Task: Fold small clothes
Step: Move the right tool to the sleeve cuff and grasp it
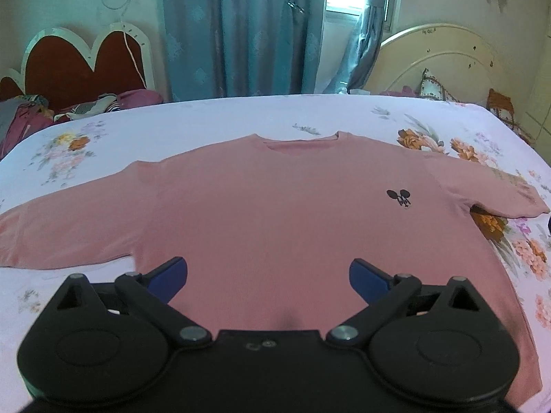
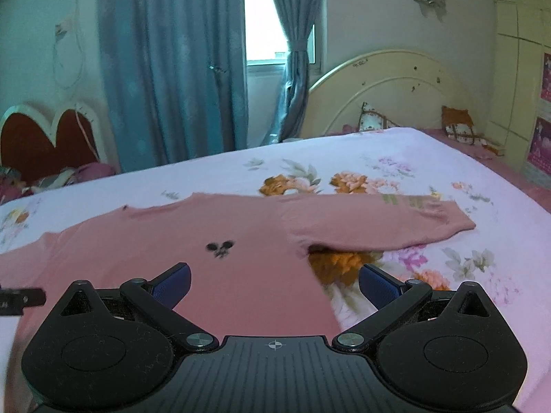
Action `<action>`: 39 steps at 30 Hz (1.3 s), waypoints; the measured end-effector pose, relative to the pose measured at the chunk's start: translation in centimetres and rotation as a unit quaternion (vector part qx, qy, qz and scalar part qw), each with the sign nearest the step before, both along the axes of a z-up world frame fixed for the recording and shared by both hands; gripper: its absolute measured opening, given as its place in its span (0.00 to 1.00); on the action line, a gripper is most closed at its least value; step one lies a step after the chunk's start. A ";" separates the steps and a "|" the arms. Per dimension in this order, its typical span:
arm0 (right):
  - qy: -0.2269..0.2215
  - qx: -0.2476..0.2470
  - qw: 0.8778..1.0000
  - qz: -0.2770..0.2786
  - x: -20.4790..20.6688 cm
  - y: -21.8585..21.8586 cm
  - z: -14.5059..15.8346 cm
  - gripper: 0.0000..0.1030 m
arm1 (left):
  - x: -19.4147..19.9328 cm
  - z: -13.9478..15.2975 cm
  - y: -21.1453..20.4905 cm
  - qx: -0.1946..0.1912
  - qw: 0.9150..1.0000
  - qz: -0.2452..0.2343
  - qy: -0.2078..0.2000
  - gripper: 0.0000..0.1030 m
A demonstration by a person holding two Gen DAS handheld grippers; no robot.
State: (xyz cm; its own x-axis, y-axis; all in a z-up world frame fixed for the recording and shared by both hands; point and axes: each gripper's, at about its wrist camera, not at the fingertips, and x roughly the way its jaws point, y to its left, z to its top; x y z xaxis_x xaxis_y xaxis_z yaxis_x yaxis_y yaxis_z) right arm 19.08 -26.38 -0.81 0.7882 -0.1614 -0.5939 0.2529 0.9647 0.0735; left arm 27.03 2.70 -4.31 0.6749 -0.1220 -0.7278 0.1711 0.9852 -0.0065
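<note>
A pink short-sleeved T-shirt point(image 1: 268, 206) lies flat and face up on the bed, collar at the far side, with a small black mouse print point(image 1: 399, 198) on the chest. My left gripper point(image 1: 268, 275) is open and empty, hovering over the shirt's lower middle. My right gripper point(image 2: 274, 284) is open and empty over the shirt's point(image 2: 206, 261) right side edge, below the right sleeve point(image 2: 378, 223). The print shows in the right wrist view point(image 2: 219, 248). The shirt's hem is hidden under both grippers.
The bed has a white floral sheet point(image 1: 206, 120). A cream headboard point(image 2: 389, 86) with pillows stands far right. A red heart-shaped headboard point(image 1: 82, 65) and bedding are far left. Blue curtains point(image 1: 241, 31) hang behind. Part of the other gripper shows at the left edge of the right wrist view point(image 2: 20, 297).
</note>
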 end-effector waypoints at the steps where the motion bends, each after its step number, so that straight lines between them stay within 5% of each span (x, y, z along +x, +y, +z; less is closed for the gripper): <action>1: 0.000 -0.001 1.000 0.001 0.6 -0.8 -0.3 0.99 | 0.4 -0.1 -0.5 0.003 1.000 0.003 0.002 0.97; 7: 0.008 0.005 1.000 -0.003 4.1 -6.2 -2.3 0.96 | 2.8 -1.1 -3.2 0.018 1.000 0.022 0.013 0.96; 8: 0.010 0.007 1.000 -0.005 4.7 -7.3 -2.8 0.86 | 3.2 -1.3 -3.7 0.020 0.999 0.024 0.015 0.96; 9: 0.021 0.014 1.000 -0.008 5.4 -8.6 -3.3 0.64 | 3.5 -1.5 -4.2 0.023 0.999 0.026 0.016 0.96; 10: 0.029 0.024 0.999 -0.015 5.9 -9.9 -3.9 0.62 | 4.0 -1.7 -4.7 0.025 0.999 0.028 0.018 0.96; 24: 0.107 0.061 0.980 -0.158 10.4 -27.4 -11.7 0.62 | 9.3 -4.7 -10.7 0.044 0.998 0.032 0.041 0.94; 33: 0.110 0.076 0.968 -0.213 12.6 -33.3 -14.9 0.61 | 11.2 -6.1 -11.8 0.070 0.996 0.028 0.050 0.92; 36: 0.097 0.072 0.965 -0.232 13.3 -34.5 -15.2 0.24 | 11.6 -6.5 -11.7 0.075 0.995 0.031 0.054 0.90; 39: 0.087 0.081 0.965 -0.235 13.8 -35.2 -15.4 0.09 | 11.8 -6.7 -11.6 0.074 0.995 0.028 0.060 0.86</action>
State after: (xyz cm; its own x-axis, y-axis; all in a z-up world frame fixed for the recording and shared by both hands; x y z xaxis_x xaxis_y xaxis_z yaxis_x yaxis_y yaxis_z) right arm 32.85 -61.58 -16.23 0.5372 -0.3704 -0.7578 0.6816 0.7198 0.1314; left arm 38.82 -8.89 -11.03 0.5851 0.0281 -0.8105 0.1227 0.9848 0.1227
